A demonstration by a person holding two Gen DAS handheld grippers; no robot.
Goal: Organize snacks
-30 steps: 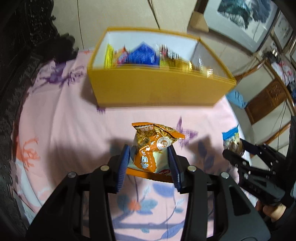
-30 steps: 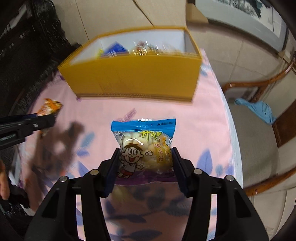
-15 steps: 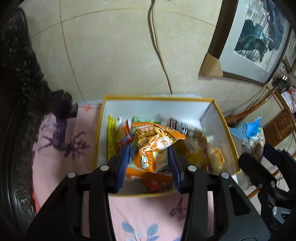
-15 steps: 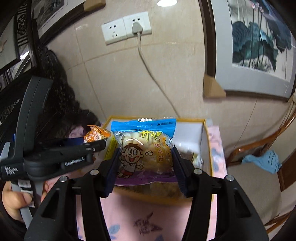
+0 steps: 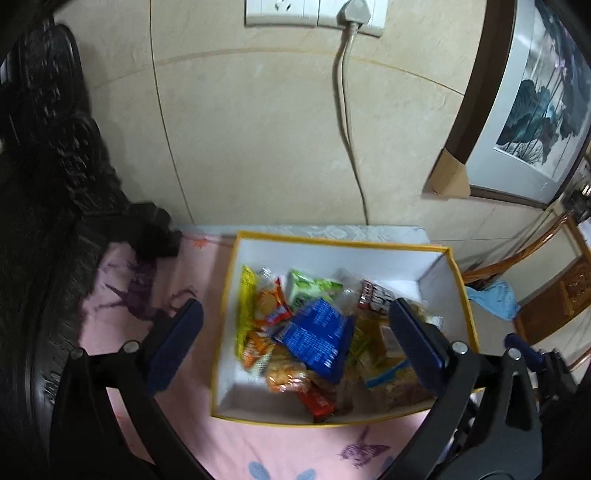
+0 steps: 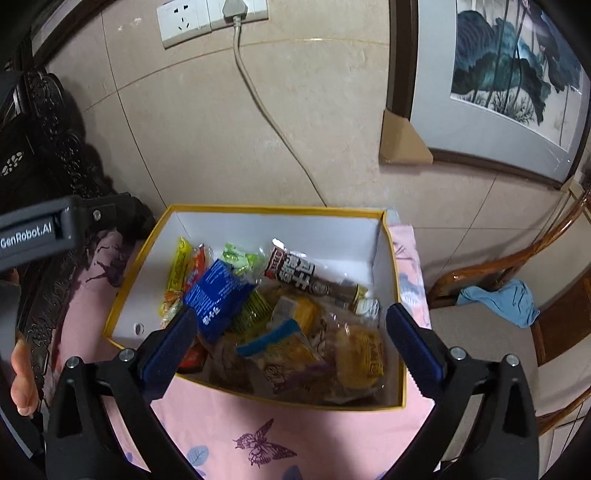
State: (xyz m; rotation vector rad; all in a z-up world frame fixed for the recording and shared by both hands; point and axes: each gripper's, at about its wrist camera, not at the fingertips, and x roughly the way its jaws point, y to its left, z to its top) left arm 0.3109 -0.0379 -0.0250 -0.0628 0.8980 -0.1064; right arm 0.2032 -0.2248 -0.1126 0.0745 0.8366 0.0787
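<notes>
Nearest the cameras, the left gripper (image 5: 295,347) and the right gripper (image 6: 288,343) both hung over the box with their blue-padded fingers spread wide apart and nothing between them, a stance that suits letting packets fall from above. Under them lay the pink tablecloth (image 6: 258,435), printed with butterflies and leaves, which carried the yellow box (image 6: 255,400) near the table's far edge. The snacks sat inside the box in a loose heap: a blue-topped packet of puffs (image 6: 284,347) lay toward the near right side, an orange packet (image 5: 258,350) lay near the left wall, and a blue packet (image 5: 314,338) sat tilted on top of the pile, probably because nothing had been arranged by hand. White floor showed only in the near left corner (image 5: 251,400). No snack was seen on the cloth, so the sorting looked close to done. Beyond the box rose the tiled wall with a socket (image 5: 314,13) and a framed painting (image 6: 509,74).
</notes>
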